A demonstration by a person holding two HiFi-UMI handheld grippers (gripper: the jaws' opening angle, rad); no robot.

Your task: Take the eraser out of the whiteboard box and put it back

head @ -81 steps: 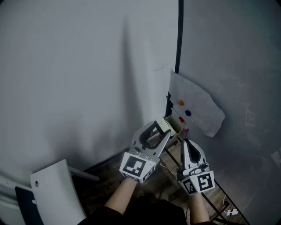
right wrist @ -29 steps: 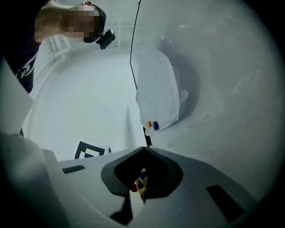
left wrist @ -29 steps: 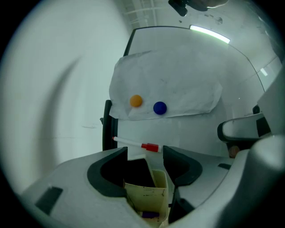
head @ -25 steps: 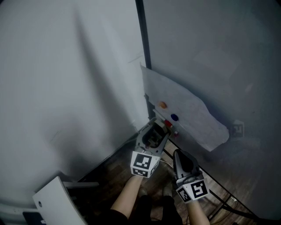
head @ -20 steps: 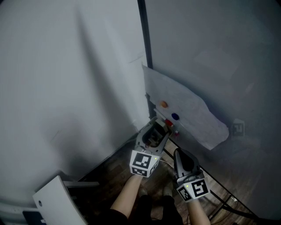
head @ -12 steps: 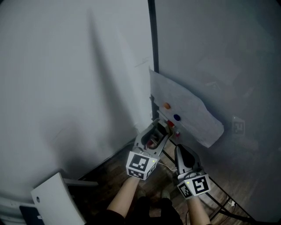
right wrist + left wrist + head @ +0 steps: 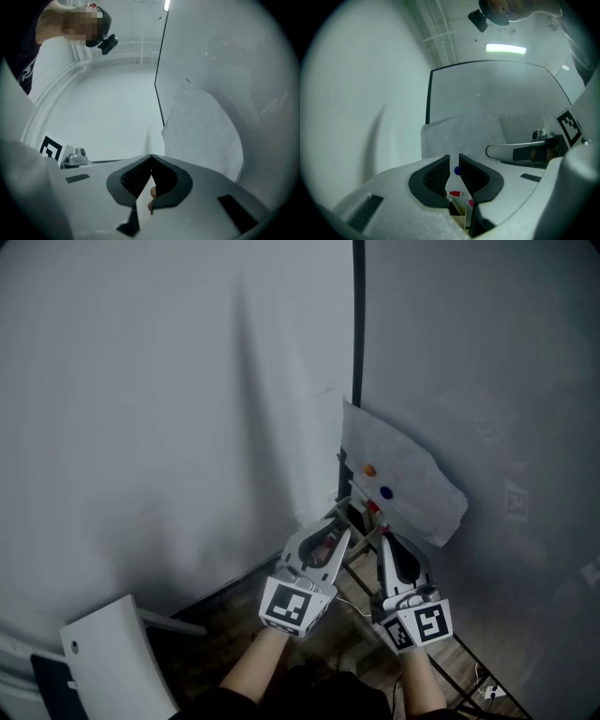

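Head view: box at one o'clock from nearer left gripper, jaws just closing, narrow, empty; right gripper pinched together.

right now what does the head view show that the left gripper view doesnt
Only the head view: the white chair and the wooden floor.
Only the left gripper view: the ceiling light, and a straight look between the left gripper jaws, which have just been closing and stand a narrow gap apart with nothing held between them.
Both: the white sheet, its blue dot and the right gripper.
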